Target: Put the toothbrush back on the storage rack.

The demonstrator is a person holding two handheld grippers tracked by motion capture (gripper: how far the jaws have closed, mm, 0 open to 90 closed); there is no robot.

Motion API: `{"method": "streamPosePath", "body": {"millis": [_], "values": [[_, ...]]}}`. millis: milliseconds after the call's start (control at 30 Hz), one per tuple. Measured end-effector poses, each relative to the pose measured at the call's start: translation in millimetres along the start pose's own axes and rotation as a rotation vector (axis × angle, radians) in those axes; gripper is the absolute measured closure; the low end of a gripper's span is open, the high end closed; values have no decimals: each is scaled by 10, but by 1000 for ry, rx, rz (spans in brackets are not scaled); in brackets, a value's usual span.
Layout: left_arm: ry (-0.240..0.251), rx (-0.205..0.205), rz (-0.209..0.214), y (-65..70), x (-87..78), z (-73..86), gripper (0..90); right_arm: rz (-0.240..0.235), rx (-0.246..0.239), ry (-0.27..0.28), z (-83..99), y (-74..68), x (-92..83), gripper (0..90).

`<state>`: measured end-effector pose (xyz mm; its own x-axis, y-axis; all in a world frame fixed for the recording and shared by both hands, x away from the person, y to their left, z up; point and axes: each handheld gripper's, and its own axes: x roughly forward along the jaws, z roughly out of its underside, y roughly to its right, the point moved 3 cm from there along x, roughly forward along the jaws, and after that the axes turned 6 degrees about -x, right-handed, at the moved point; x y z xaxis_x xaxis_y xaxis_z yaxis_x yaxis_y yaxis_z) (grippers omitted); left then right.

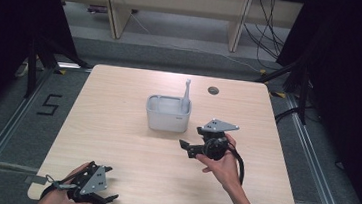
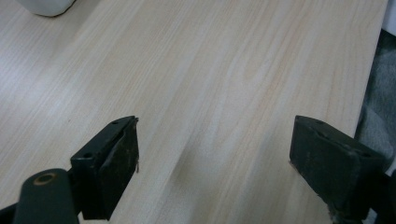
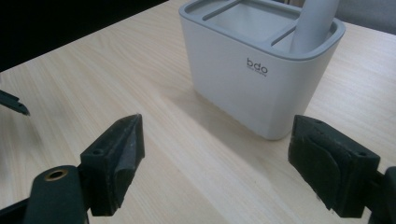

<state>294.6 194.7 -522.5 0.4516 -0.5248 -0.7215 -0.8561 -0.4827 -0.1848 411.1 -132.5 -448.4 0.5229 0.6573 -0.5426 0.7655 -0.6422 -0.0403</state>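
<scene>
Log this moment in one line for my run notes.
right gripper: open, near caddy | left gripper: open, table edge | utensil: in caddy

You worked at a pale wooden table (image 1: 116, 126) with a small round dark cap (image 1: 213, 90) set into its far edge. On the grey floor to your left a black number five (image 1: 49, 104) was marked. Beyond the table stood light wooden furniture legs (image 1: 117, 13), with black cables (image 1: 270, 28) hanging beside them. Dark curtains (image 1: 352, 73) closed off the right side.

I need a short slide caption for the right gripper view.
Open right gripper faces a white holder with a grey utensil inside.
</scene>
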Motion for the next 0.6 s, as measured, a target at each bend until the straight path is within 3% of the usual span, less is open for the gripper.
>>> {"method": "streamPosePath", "body": {"millis": [33, 67, 167, 233, 267, 433, 467, 500, 567, 600], "values": [[3, -5, 3, 5, 2, 0, 154, -11, -34, 13, 6, 12, 17, 194], [3, 1, 1, 1, 2, 1, 154, 8, -33, 6, 12, 8, 3, 194], [3, -4, 2, 3, 2, 1, 154, 7, -52, 12, 33, -12, 8, 194], [3, 3, 0, -3, 2, 1, 154, -16, -35, 4, 61, -37, 16, 194], [8, -3, 4, 5, 3, 0, 154, 1, -47, -2, 77, -28, 7, 194], [4, -4, 3, 6, 2, 0, 154, -20, -17, -15, 178, -41, 15, 194], [-1, 1, 0, -1, 0, 0, 154, -7, -32, -17, 198, -33, -3, 194], [6, -4, 3, 1, 6, 0, 154, -12, -4, -28, 216, -56, -9, 194], [3, -4, 1, 2, 1, 0, 154, -3, -36, -24, 246, -36, -19, 195], [3, -3, 1, 3, 1, 0, 154, -8, -9, -34, 271, -56, -30, 195]]}}
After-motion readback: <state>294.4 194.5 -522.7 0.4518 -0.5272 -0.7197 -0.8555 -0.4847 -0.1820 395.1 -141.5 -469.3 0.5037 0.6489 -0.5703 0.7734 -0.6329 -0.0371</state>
